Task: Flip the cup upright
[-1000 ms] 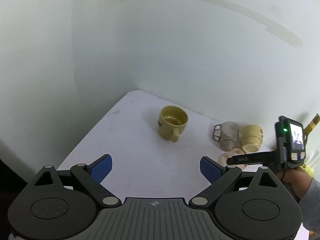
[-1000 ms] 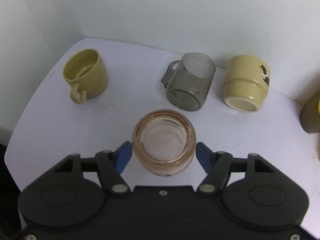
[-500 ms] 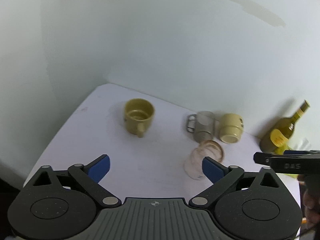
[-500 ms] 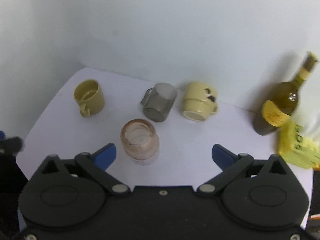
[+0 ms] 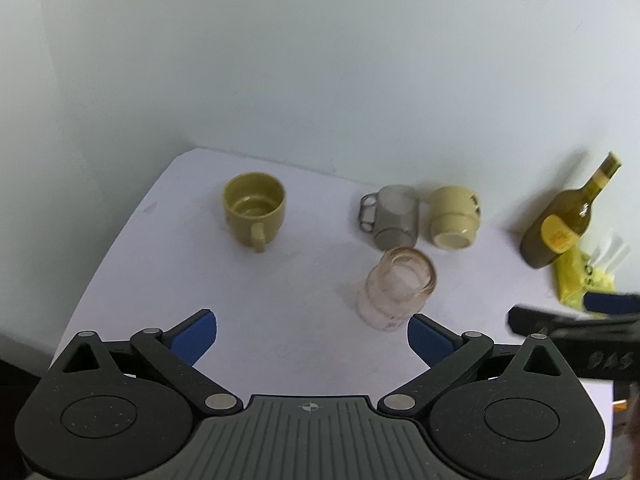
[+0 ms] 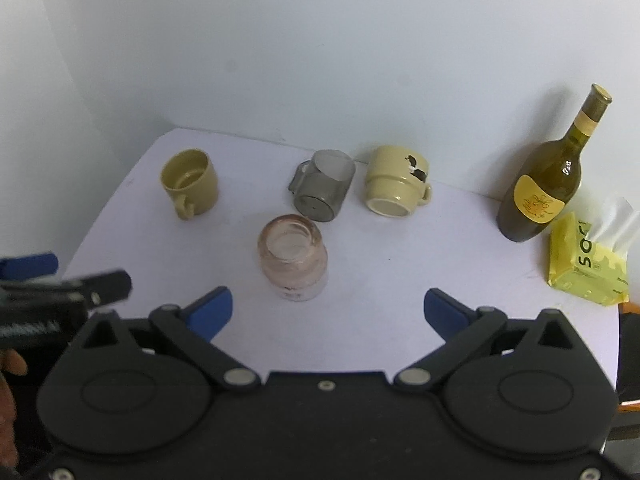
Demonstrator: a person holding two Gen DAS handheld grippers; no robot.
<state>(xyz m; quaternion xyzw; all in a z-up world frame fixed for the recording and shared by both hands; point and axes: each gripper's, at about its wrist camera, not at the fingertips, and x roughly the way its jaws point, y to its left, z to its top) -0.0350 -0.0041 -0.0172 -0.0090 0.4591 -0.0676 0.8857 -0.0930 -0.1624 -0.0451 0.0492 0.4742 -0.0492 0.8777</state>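
A pinkish clear glass cup (image 6: 294, 262) stands upright on the white table (image 6: 400, 272), also in the left wrist view (image 5: 396, 288). A grey clear mug (image 6: 322, 186) and a cream mug (image 6: 396, 192) lie on their sides behind it. An olive mug (image 6: 190, 188) stands upright at the left. My right gripper (image 6: 328, 308) is open and empty, pulled back from the pink cup. My left gripper (image 5: 312, 332) is open and empty, near the table's front edge.
A wine bottle (image 6: 548, 184) stands at the back right with a yellow tissue pack (image 6: 584, 264) beside it. White walls close the back and left. The table's left edge (image 5: 120, 236) runs diagonally.
My right gripper has opened wide, let go of the pink cup and pulled back and up. The cup stays standing. My left gripper has swung right and back, so all the cups show.
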